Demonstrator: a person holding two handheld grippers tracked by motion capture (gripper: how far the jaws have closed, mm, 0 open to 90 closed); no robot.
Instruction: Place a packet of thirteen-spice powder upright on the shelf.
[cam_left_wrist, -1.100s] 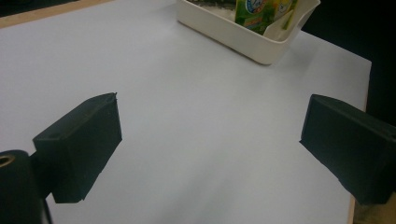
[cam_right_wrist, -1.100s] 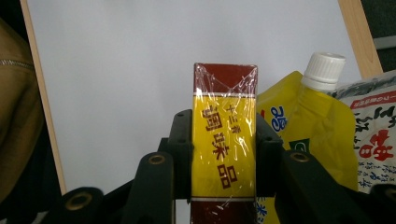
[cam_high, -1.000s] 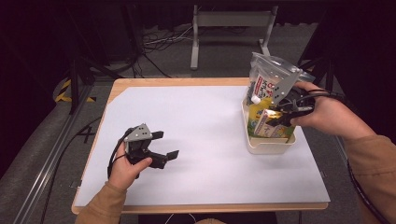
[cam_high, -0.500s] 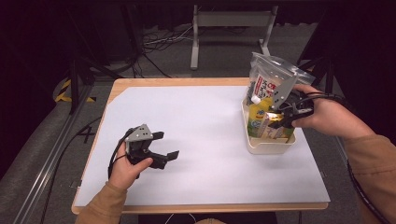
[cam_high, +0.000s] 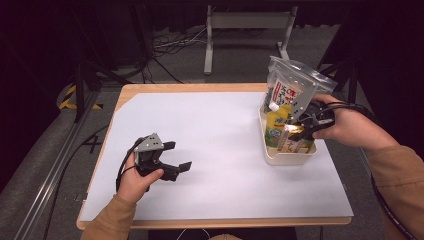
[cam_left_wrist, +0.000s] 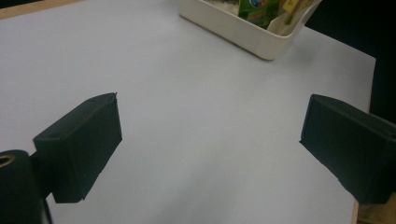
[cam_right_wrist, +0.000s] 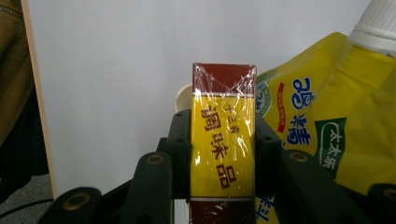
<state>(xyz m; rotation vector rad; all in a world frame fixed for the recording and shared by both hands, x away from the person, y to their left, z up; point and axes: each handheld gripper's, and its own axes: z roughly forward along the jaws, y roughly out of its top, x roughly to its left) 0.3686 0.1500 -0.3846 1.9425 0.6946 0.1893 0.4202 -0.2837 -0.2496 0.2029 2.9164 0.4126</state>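
Note:
A yellow box with dark red ends (cam_right_wrist: 223, 140), wrapped in clear film, is clamped between the jaws of my right gripper (cam_right_wrist: 223, 154). In the high view that right gripper (cam_high: 296, 131) holds the box (cam_high: 290, 142) over the cream bin (cam_high: 280, 159) at the table's right side. A yellow spout pouch (cam_right_wrist: 317, 126) with a white cap (cam_right_wrist: 379, 23) lies beside the box. My left gripper (cam_high: 178, 155) rests on the white table cover at the near left, its jaws wide open with nothing between them (cam_left_wrist: 210, 140).
A clear zip bag (cam_high: 292, 82) holding a red-and-white pouch stands up from the far end of the bin. The bin's rim (cam_left_wrist: 243, 35) lies ahead of the left gripper. The white cover (cam_high: 215, 135) lies bare between the hands. A metal stand and cables are beyond the table.
The right hand with the box has drifted slightly toward the near side of the bin. The left hand has kept still.

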